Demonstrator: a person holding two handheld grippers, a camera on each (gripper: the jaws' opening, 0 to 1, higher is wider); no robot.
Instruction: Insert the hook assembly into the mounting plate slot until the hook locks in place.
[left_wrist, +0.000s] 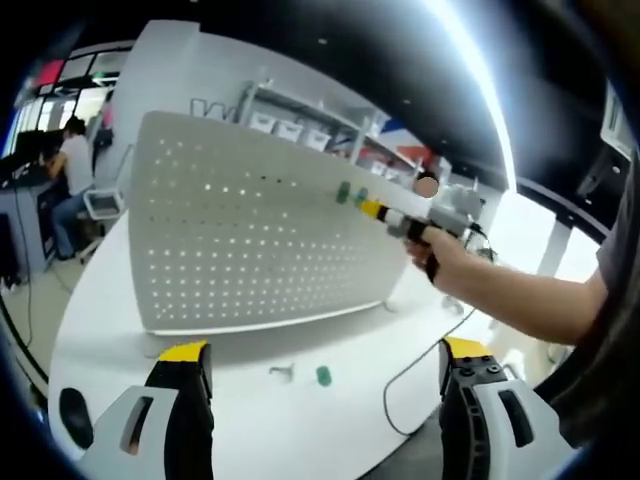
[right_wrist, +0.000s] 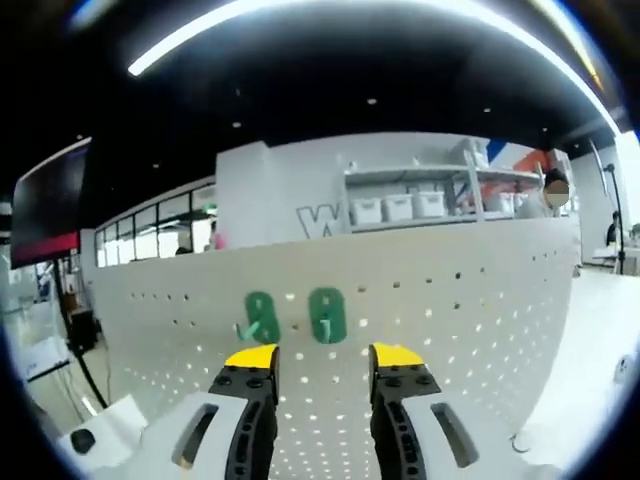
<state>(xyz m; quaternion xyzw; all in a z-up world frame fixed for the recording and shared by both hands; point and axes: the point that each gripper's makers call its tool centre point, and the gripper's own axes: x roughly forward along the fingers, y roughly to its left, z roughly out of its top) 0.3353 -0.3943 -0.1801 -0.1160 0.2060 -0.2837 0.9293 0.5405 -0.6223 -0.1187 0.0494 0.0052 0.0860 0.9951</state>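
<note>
A white perforated mounting plate (left_wrist: 250, 240) stands upright on the white table (left_wrist: 120, 300). Two green hook assemblies (left_wrist: 343, 192) sit on its upper right area; in the right gripper view they are side by side, one (right_wrist: 262, 318) at left and the other (right_wrist: 327, 314) at right. My right gripper (right_wrist: 323, 356) is open just in front of them, nothing between its jaws. A hand holds that right gripper (left_wrist: 372, 208) at the plate. My left gripper (left_wrist: 325, 350) stands wide open over the table's front. A loose green hook piece (left_wrist: 323, 376) and a small metal hook (left_wrist: 282, 372) lie on the table.
A dark cable (left_wrist: 420, 370) runs over the table's right front edge. A black round object (left_wrist: 72, 415) lies at the front left. Shelves with white bins (left_wrist: 290, 128) stand behind the plate. A person (left_wrist: 70, 170) sits at a desk at far left.
</note>
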